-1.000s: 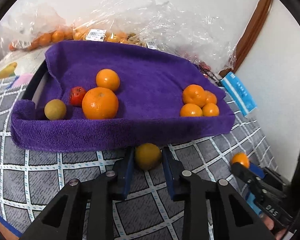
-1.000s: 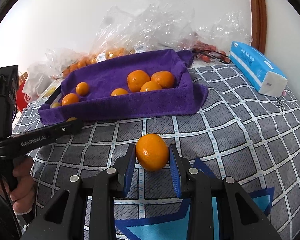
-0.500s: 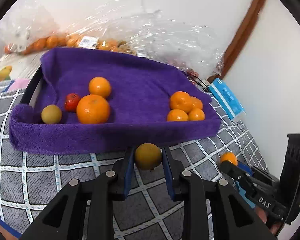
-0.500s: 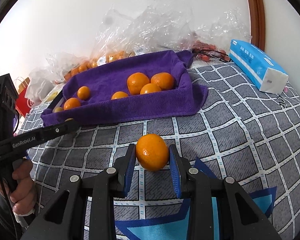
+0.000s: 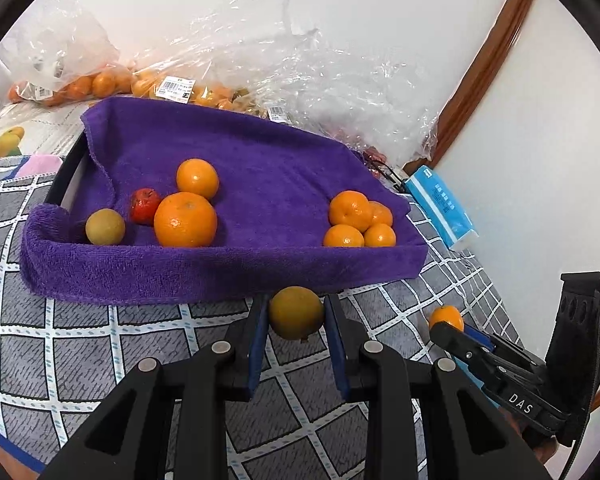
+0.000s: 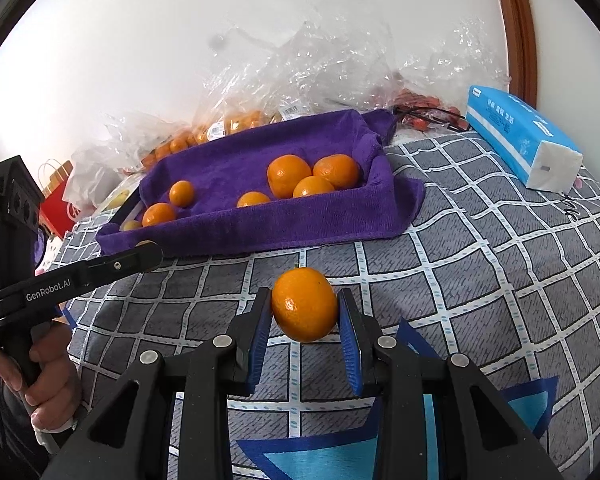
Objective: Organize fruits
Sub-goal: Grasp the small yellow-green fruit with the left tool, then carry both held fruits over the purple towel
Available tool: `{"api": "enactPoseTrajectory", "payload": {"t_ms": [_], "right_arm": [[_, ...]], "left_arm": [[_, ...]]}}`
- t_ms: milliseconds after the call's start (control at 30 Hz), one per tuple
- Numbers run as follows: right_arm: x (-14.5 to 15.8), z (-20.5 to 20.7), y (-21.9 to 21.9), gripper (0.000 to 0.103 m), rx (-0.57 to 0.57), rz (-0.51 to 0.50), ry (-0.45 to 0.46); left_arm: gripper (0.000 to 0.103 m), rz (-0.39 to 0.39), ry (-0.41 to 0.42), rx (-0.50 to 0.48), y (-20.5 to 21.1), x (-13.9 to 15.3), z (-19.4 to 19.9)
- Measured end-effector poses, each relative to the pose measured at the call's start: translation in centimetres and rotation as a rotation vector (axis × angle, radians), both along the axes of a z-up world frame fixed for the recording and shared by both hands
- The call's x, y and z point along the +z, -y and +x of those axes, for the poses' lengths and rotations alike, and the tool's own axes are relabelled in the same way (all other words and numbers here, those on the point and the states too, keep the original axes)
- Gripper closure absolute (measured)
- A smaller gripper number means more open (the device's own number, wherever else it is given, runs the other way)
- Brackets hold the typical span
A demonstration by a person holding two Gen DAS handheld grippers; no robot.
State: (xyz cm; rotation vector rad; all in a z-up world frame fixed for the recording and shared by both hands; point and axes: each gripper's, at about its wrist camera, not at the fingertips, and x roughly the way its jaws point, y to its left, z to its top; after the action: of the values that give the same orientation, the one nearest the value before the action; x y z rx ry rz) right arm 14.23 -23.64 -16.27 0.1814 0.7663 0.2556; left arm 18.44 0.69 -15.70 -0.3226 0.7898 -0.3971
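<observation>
My left gripper (image 5: 295, 314) is shut on a dull yellow-orange fruit (image 5: 296, 312), held above the checked cloth just in front of the purple towel-lined tray (image 5: 140, 280). My right gripper (image 6: 305, 312) is shut on a bright orange mandarin (image 6: 305, 304), also lifted, to the right of the tray (image 6: 300, 228). In the tray a big orange (image 5: 185, 220), a smaller orange (image 5: 197, 179), a red fruit (image 5: 145, 205) and a yellow-green fruit (image 5: 105, 227) lie at the left. Several mandarins (image 5: 358, 220) are clustered at the right.
Plastic bags of fruit (image 5: 188, 88) and crumpled wrap (image 5: 340, 92) lie behind the tray against the wall. A blue tissue pack (image 6: 520, 138) lies at the right on the checked cloth (image 6: 480, 280). A red paper bag (image 6: 58, 200) stands at the far left.
Both grippers have lifted with their fruit held. The left one rose and the tray now sits lower and further off; the right one rose slightly.
</observation>
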Motion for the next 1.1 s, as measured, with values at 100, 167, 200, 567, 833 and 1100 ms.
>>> {"api": "enactPoseTrajectory", "payload": {"t_ms": [100,167,200,567,833,1100], "right_arm": [[0.0,0.0,0.2,0.07,-0.014,0.002,-0.001],[0.0,0.1,0.3,0.07,-0.024,0.007,-0.003],[0.0,0.1,0.4,0.07,-0.026,0.009,-0.005],[0.0,0.1,0.4,0.07,-0.043,0.005,-0.006],[0.2,-0.6,-0.5,0.07,-0.069,-0.017,-0.02],[3.2,-1.4,-2.9,0.07,-0.027,0.0,-0.01]], "left_arm": [[0.077,-0.011,-0.011,-0.008,0.1,-0.1,0.3],[0.077,-0.023,-0.013,-0.014,0.2,-0.1,0.5],[0.077,-0.025,-0.015,-0.017,0.2,-0.1,0.5],[0.077,-0.027,0.004,-0.001,-0.4,0.6,-0.5],[0.077,-0.012,-0.027,0.076,-4.1,2.1,-3.6],[0.077,0.041,-0.02,0.141,-7.0,3.9,-5.4]]}}
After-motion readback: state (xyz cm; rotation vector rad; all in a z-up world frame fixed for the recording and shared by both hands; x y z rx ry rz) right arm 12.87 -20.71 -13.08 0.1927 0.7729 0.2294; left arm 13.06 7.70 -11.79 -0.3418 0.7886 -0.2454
